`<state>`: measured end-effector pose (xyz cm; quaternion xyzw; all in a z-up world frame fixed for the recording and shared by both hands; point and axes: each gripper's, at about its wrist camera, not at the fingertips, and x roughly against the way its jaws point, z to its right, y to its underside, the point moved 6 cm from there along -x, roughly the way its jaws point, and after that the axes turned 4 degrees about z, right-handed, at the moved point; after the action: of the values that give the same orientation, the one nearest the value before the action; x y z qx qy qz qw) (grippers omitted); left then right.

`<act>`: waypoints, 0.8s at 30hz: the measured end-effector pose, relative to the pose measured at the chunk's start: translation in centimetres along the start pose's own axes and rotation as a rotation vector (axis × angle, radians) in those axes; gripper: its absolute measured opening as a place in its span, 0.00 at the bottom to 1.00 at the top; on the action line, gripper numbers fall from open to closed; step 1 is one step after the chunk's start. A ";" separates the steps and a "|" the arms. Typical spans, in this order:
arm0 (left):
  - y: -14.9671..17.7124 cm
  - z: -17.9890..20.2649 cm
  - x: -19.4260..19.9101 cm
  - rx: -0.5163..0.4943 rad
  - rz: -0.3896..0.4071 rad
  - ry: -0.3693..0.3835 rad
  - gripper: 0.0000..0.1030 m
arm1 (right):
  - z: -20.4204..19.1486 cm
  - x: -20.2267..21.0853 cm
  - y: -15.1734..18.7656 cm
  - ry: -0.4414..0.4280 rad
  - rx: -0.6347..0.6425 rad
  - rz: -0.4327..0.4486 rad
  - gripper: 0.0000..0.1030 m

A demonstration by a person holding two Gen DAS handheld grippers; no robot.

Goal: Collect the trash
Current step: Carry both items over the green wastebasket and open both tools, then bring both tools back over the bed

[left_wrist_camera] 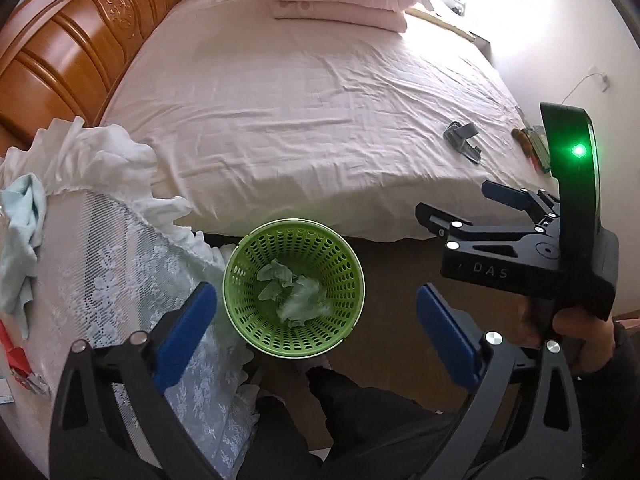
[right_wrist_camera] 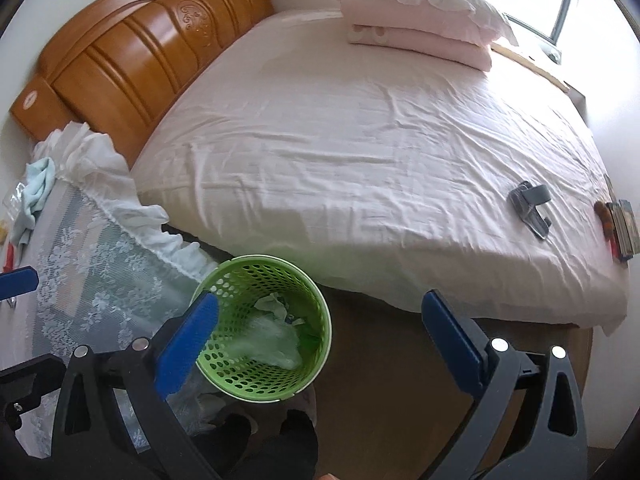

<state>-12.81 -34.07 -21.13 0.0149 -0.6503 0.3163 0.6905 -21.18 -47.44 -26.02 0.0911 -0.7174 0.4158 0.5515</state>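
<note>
A green perforated trash basket (left_wrist_camera: 348,280) stands on the floor beside the bed, with crumpled pale paper and plastic trash (left_wrist_camera: 294,290) inside. It also shows in the right wrist view (right_wrist_camera: 316,312), holding the same trash (right_wrist_camera: 276,338). My left gripper (left_wrist_camera: 316,328) is open and empty, hovering above the basket. My right gripper (right_wrist_camera: 320,338) is open and empty, also above the basket. The right gripper shows in the left wrist view (left_wrist_camera: 460,210), to the right of the basket over the bed's edge.
A pink-sheeted bed (left_wrist_camera: 304,112) with a wooden headboard (left_wrist_camera: 68,40) and folded bedding (left_wrist_camera: 340,0) fills the background. A grey tool (left_wrist_camera: 464,138) and small items (left_wrist_camera: 534,146) lie at its right edge. A lace-covered nightstand (left_wrist_camera: 100,272) with a pale cloth (left_wrist_camera: 22,236) stands left.
</note>
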 end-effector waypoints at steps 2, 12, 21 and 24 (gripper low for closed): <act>0.0 0.0 -0.1 0.000 -0.004 -0.001 0.92 | 0.2 -0.1 0.0 -0.001 -0.007 0.000 0.98; 0.1 -0.8 0.7 0.021 0.020 -0.019 0.92 | -0.8 0.2 -0.5 -0.010 0.012 0.009 0.98; 1.5 -7.7 7.0 0.198 0.162 -0.153 0.92 | -7.4 3.5 -3.7 -0.088 0.127 0.107 0.98; 2.9 -11.3 9.9 0.288 0.205 -0.227 0.92 | -11.5 4.9 -5.0 -0.163 0.183 0.140 0.98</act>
<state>-4.57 -22.74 -15.02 0.0829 -0.6702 0.4710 0.5676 -11.82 -41.04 -18.77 0.1241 -0.7235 0.5082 0.4503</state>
